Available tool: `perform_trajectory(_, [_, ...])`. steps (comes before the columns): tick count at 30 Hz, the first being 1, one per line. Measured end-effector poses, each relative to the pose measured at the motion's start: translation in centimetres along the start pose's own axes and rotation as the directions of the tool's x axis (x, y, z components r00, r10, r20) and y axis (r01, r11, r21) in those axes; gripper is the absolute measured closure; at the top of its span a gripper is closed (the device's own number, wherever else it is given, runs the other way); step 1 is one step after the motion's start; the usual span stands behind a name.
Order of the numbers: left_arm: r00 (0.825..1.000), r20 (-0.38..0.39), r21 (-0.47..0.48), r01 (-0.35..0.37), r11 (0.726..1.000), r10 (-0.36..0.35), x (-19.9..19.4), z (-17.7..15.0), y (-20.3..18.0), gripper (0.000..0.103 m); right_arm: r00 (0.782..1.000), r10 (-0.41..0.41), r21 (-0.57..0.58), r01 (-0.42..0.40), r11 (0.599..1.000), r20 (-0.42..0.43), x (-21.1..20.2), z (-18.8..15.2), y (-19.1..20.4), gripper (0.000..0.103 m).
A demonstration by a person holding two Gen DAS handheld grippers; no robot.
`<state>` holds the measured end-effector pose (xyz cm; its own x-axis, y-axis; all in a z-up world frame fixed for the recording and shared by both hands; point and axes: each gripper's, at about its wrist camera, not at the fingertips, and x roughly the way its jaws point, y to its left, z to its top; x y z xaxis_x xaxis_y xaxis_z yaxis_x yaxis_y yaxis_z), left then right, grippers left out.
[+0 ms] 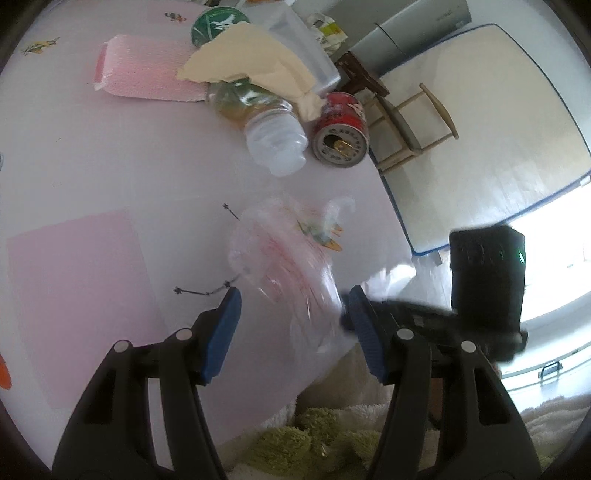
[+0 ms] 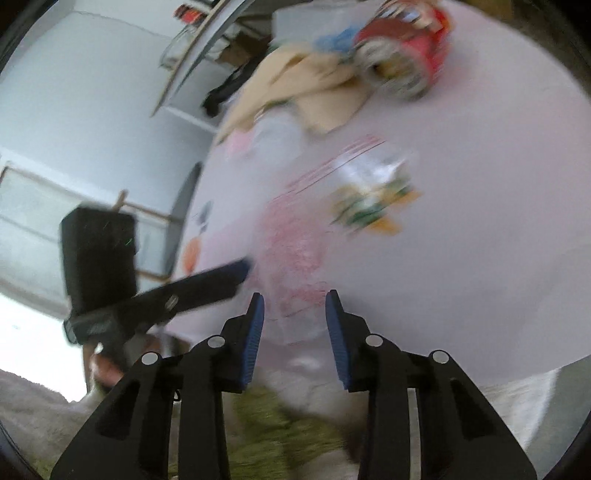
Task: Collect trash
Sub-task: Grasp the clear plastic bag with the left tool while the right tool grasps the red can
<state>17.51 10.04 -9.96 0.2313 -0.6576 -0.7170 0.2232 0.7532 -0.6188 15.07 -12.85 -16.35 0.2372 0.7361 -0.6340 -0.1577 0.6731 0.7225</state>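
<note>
A clear plastic bag with red print (image 1: 284, 258) lies on the pale tablecloth (image 1: 110, 166) near the table's edge, between the tips of my open left gripper (image 1: 291, 299). The bag also shows, blurred, in the right wrist view (image 2: 295, 251), just ahead of my open right gripper (image 2: 295, 299). Further off lie a plastic bottle (image 1: 266, 125), a red can (image 1: 341, 133) on its side and a crumpled beige paper (image 1: 251, 59). The right gripper's body (image 1: 484, 280) shows beside my left fingers; the left gripper's body (image 2: 99, 258) shows in the right view.
A pink textured sheet (image 1: 144, 72), a green lid (image 1: 218, 22) and a clear plastic box (image 1: 299, 44) lie at the far side. A pink square (image 1: 77, 295) is printed at near left. A wooden chair (image 1: 410, 122) stands beyond the table edge. A green shaggy rug (image 1: 314, 443) is below.
</note>
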Motion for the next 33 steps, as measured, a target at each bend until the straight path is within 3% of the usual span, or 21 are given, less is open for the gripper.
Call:
perform_trajectory(3, [1.000,0.006,0.002,-0.030,1.000,0.030,0.2,0.5,-0.1,0.047,1.000,0.006,-0.039,-0.005,0.999,0.009,-0.2,-0.4,0.7,0.068])
perform_trajectory(5, [0.999,0.008,0.013,-0.051,0.999,0.051,0.3,0.5,-0.2,0.046,1.000,0.013,-0.052,-0.012,0.999,0.021,-1.1,-0.4,0.9,0.061])
perform_trajectory(7, [0.997,0.002,0.027,-0.082,0.996,0.082,0.8,0.8,-0.8,0.045,0.998,-0.005,-0.062,0.009,0.998,0.057,-2.7,-0.2,0.7,0.047])
perform_trajectory(9, [0.994,0.000,0.037,-0.107,0.994,0.107,1.2,0.9,-1.3,0.044,0.993,-0.034,-0.058,0.041,0.997,0.115,-4.8,0.3,0.2,0.042])
perform_trajectory(15, [0.976,0.009,0.143,-0.215,0.966,0.216,3.2,1.4,-3.5,0.041,0.951,-0.101,0.064,0.086,0.994,0.291,-10.2,3.0,-2.0,0.027])
perform_trajectory(20, [0.950,0.037,0.215,-0.311,0.926,0.311,3.9,1.3,-4.5,0.042,0.927,-0.092,0.171,0.031,0.985,0.364,-11.3,7.1,-3.5,0.018])
perform_trajectory(22, [0.945,0.044,0.225,-0.326,0.918,0.324,4.0,1.4,-4.7,0.042,0.925,-0.103,0.227,0.019,0.974,0.366,-10.9,9.0,-4.3,0.017])
perform_trajectory(27, [0.932,0.067,0.249,-0.361,0.899,0.356,4.1,1.3,-5.2,0.048,0.947,-0.123,0.334,0.018,0.942,0.296,-8.2,13.6,-6.0,0.017])
perform_trajectory(33, [0.937,0.074,0.258,-0.350,0.900,0.343,3.7,0.8,-5.1,0.055,0.964,-0.197,0.347,0.127,0.929,0.176,-3.5,16.3,-5.5,0.013])
